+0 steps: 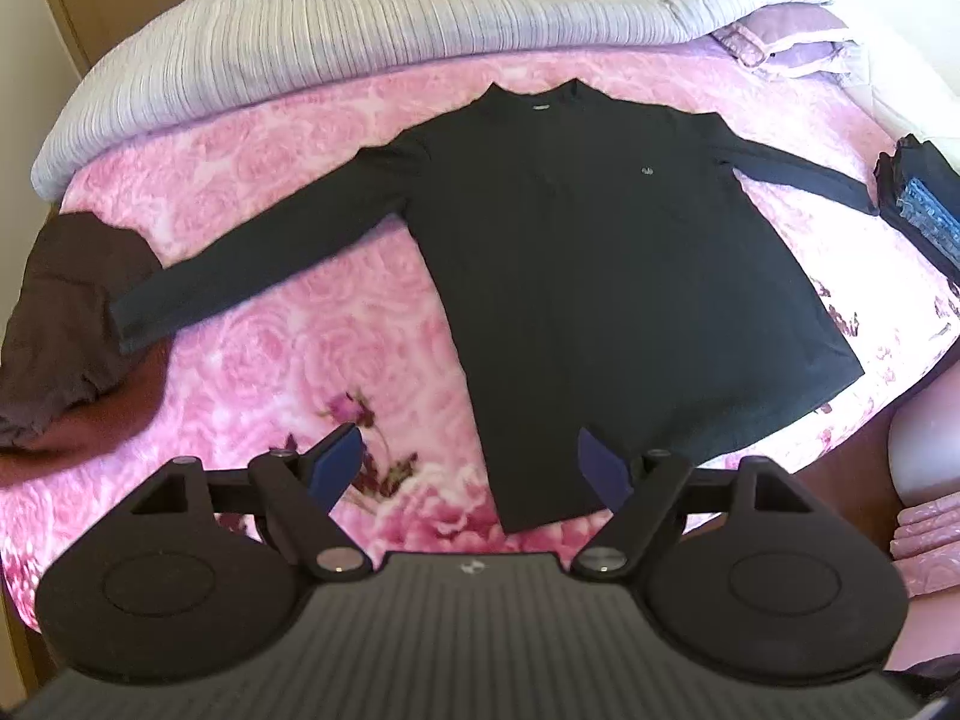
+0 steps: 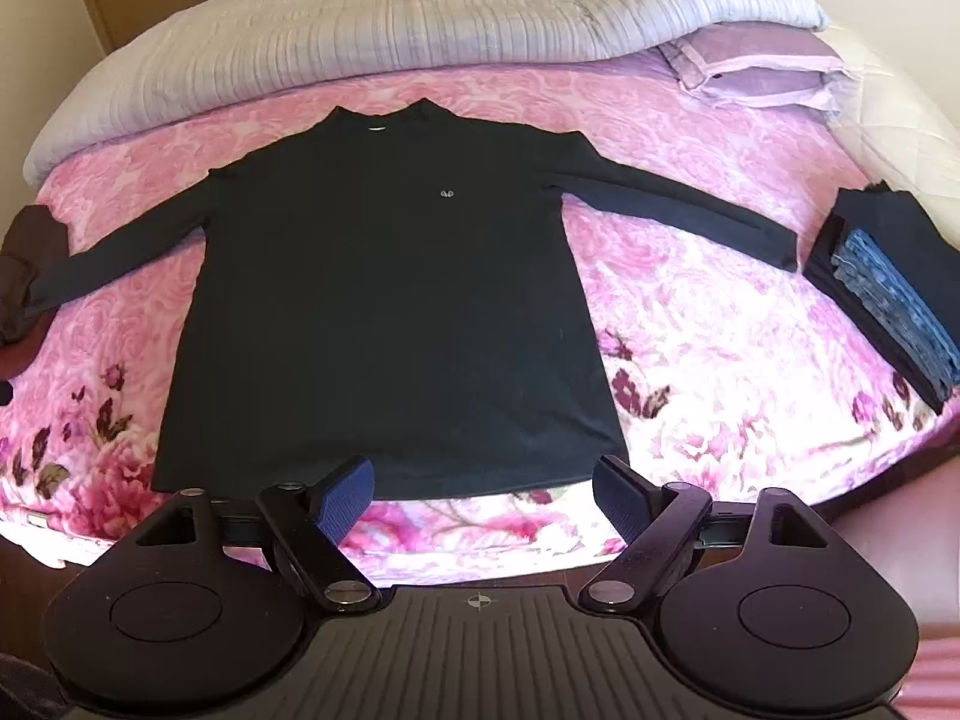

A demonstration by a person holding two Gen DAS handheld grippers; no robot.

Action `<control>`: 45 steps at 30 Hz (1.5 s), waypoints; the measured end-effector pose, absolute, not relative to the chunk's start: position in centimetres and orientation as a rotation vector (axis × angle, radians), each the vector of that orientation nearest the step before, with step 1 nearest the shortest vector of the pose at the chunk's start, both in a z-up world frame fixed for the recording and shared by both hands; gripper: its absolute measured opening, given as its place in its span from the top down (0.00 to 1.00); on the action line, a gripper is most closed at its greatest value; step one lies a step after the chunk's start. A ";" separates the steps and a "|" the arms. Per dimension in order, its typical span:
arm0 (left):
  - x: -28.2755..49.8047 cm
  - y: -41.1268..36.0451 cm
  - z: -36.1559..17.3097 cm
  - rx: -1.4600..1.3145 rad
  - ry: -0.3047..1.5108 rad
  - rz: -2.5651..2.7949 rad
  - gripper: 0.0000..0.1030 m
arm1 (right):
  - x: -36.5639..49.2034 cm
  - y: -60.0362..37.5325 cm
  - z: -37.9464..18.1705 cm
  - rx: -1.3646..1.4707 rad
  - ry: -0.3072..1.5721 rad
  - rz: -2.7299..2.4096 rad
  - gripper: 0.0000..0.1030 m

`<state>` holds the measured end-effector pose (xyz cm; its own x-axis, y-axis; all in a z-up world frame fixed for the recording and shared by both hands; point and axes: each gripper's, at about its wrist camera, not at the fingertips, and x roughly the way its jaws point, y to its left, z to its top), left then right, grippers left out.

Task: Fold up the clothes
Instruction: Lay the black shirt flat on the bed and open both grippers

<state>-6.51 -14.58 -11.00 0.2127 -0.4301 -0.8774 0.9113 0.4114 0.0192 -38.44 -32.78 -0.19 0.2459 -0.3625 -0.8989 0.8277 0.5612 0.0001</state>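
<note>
A black long-sleeved shirt [image 1: 600, 276] lies flat and face up on the pink floral bedspread [image 1: 288, 348], collar at the far side and both sleeves spread out. It also shows in the right wrist view [image 2: 390, 312]. My left gripper [image 1: 474, 468] is open and empty, hovering over the shirt's near left hem corner. My right gripper [image 2: 486, 498] is open and empty, just above the middle of the near hem. Neither gripper touches the cloth.
A brown garment [image 1: 66, 330] lies bunched at the left sleeve's cuff. A stack of folded dark and blue clothes [image 2: 888, 288] sits by the right cuff. A grey quilt [image 2: 390, 24] and a lilac pillow [image 2: 762, 72] lie along the far side.
</note>
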 end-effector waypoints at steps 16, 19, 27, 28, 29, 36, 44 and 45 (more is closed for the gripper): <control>-5.4 -13.4 -10.9 0.569 0.931 -0.989 0.26 | -35.3 -31.1 -2.0 0.507 1.064 -0.783 0.19; -5.4 -13.3 -11.1 0.568 0.937 -0.984 0.26 | -35.1 -31.2 -2.2 0.507 1.071 -0.774 0.19; -5.2 -13.3 -11.2 0.564 0.939 -0.978 0.26 | -34.8 -31.6 -2.4 0.510 1.076 -0.764 0.19; -5.1 -13.2 -11.3 0.563 0.940 -0.976 0.26 | -34.7 -31.6 -2.4 0.511 1.072 -0.757 0.19; -4.9 -13.1 -11.3 0.560 0.940 -0.970 0.26 | -34.6 -31.6 -2.4 0.512 1.064 -0.745 0.19; -2.4 -10.6 -10.9 0.549 0.921 -0.909 0.26 | -31.6 -30.9 -2.5 0.423 1.042 -0.673 0.19; 4.0 -5.3 -10.2 0.599 0.889 -0.840 0.26 | -24.6 -27.5 -2.4 0.190 1.017 -0.616 0.19; 4.9 -4.8 -10.1 0.602 0.884 -0.825 0.26 | -23.7 -27.1 -2.4 0.166 1.017 -0.606 0.19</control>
